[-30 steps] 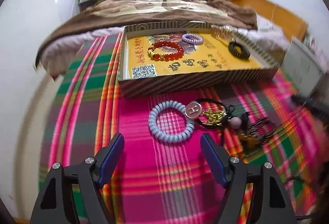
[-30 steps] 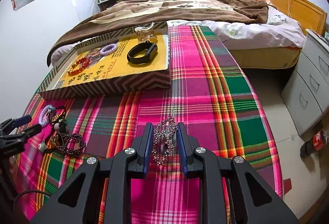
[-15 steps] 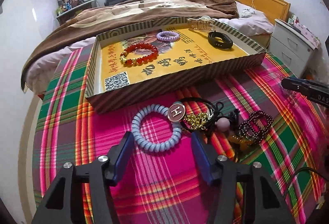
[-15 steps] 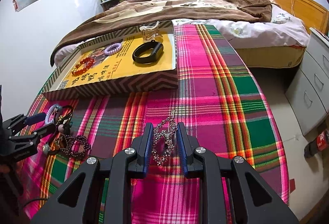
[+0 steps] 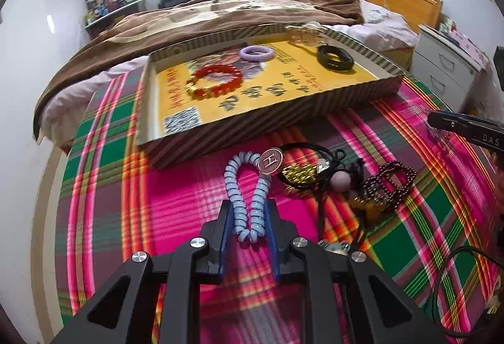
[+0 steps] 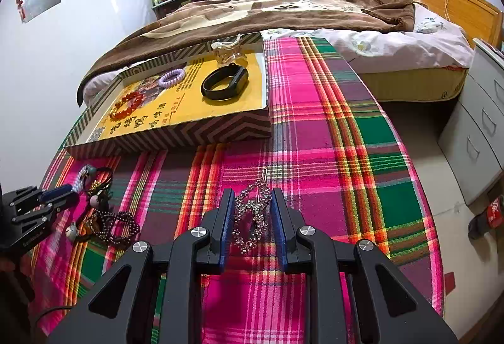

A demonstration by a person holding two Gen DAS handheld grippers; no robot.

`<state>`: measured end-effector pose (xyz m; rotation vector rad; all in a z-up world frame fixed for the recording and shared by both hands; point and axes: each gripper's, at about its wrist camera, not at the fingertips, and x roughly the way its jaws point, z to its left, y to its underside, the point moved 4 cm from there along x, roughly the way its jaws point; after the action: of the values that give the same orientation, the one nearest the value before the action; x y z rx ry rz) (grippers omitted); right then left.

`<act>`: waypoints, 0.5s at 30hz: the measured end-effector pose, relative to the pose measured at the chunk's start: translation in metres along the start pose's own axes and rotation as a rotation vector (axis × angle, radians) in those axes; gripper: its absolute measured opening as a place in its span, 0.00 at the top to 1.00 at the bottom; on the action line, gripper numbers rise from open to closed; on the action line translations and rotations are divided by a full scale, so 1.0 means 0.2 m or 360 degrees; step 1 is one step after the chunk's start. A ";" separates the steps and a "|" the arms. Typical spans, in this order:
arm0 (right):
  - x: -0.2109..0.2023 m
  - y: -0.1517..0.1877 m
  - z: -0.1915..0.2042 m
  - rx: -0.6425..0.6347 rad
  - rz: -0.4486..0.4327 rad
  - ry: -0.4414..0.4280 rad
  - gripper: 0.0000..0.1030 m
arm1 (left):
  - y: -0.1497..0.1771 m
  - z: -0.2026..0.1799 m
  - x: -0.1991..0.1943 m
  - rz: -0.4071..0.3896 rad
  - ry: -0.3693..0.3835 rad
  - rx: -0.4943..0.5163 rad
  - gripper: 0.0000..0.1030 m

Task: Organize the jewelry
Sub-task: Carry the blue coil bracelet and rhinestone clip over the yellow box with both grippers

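Observation:
My left gripper [image 5: 249, 211] is shut on a light blue spiral hair tie [image 5: 234, 183], squeezed into a narrow loop on the plaid cloth. Right of it lies a tangle of black hair ties with a round "H" charm [image 5: 271, 161], gold beads and a dark bead bracelet [image 5: 389, 178]. My right gripper [image 6: 252, 205] is shut on a rhinestone hair clip [image 6: 252, 214]. A striped tray [image 5: 252, 123] with a yellow floor holds a red bead bracelet [image 5: 217, 82], a purple hair tie [image 5: 256, 54], a black band [image 5: 335, 58] and a clear clip [image 5: 304, 32].
The plaid-covered table [image 6: 330, 139] ends at the right in a drop to the floor. A bed with a brown blanket [image 6: 267, 13] lies behind the tray. White drawers [image 6: 478, 123] stand at the right. The tray [image 6: 189, 132] sits at the far left of the table.
My left gripper moved forward over the blue spiral hair tie and closed on it, squeezing it narrow. My right gripper kept its hold on the rhinestone clip and hardly moved.

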<state>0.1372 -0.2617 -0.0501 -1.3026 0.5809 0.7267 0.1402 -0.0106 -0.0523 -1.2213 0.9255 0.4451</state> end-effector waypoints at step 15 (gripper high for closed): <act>-0.05 0.00 0.03 -0.0005 -0.0030 -0.0021 0.77 | 0.13 0.03 -0.15 0.0075 0.0007 0.0150 0.81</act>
<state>0.1300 -0.2569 -0.0408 -1.3038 0.5560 0.7205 0.1062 0.0084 -0.0434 -1.1171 0.9704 0.4317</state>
